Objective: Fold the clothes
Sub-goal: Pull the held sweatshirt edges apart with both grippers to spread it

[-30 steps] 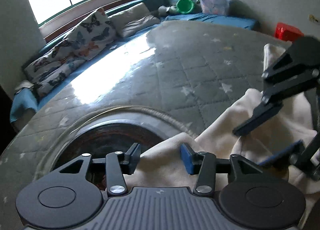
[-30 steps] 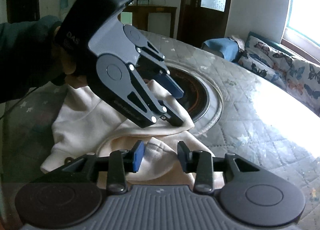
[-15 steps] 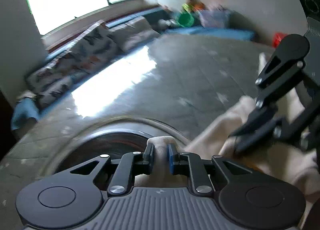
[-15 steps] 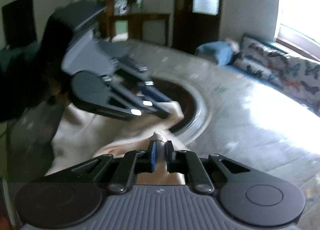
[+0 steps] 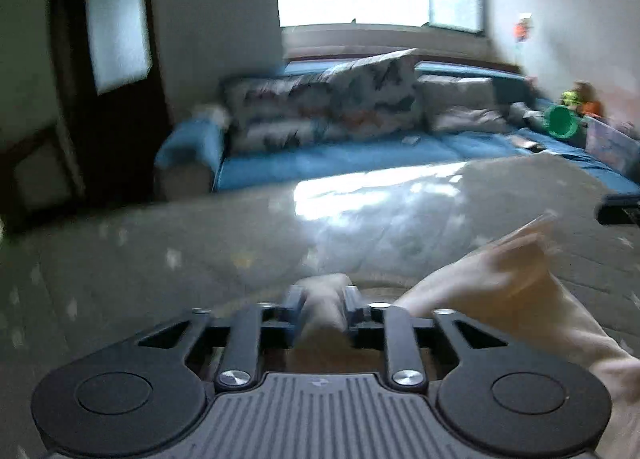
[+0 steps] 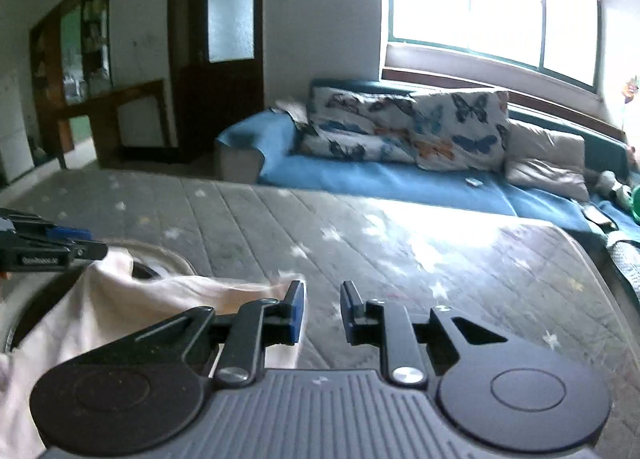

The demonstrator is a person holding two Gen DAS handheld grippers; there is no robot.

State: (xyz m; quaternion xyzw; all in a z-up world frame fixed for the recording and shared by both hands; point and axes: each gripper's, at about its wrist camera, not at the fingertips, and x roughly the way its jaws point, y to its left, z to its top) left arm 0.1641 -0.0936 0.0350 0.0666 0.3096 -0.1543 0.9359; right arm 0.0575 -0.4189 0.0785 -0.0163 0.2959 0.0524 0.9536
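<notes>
Quilted grey cover: a padded cloth (image 6: 400,251) with pale stars and stitched lines spreads ahead of both sets of jaws; window light glares off it further out.
Dark ring: a round rimmed opening (image 6: 160,259) in the surface, ahead and left of the right jaws, partly under the garment.
Sofa: blue sofa (image 6: 380,179) beyond the cover's far edge, with butterfly cushions (image 6: 404,131) and a plain cushion to their right.
Window: bright window (image 6: 492,7) above the sofa.
Door: dark door (image 6: 224,39) with a frosted pane, far left of the sofa.
Far right corner: green tub (image 5: 562,121) and toys, blurred in the left wrist view.
Garment: cream garment (image 6: 120,299), soft and rumpled, stretched in a band between the two grippers, the rest trailing back toward the cameras.
Left gripper (image 5: 322,311): jaws narrowly apart and opening, a bunched fold of the garment between the pads and filling the gap.
Right gripper (image 6: 322,309): jaws a little apart and opening, the gap showing only the cover; the garment's edge lies against the outer side of the left finger (image 6: 296,311).
Sharpness: left wrist view smeared, so the garment's seams cannot be told.
</notes>
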